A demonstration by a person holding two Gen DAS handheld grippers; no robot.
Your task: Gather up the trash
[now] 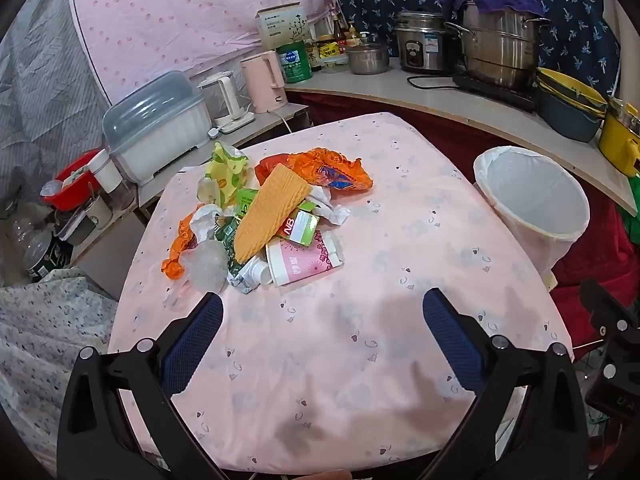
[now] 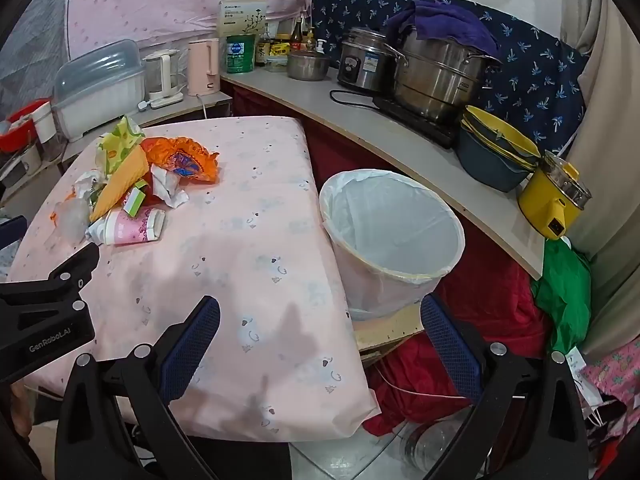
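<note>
Pink cloth-covered table, curved counter behind — blue patterned wall cloth.

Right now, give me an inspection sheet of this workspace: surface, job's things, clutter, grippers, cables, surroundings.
Surface: table under a pink cloth, bare in front.
Job's things: trash pile heaped at the table's far left; lined bin beside the table's right edge, nothing seen inside.
Clutter: nothing seen on the table beyond the pile.
Grippers: left gripper and right gripper both wide open, holding nothing.
Cables: black cord on the counter by the rice cooker; white cord on the floor.
Surroundings: counter with steel pot, pink kettle, stacked bowls.
</note>
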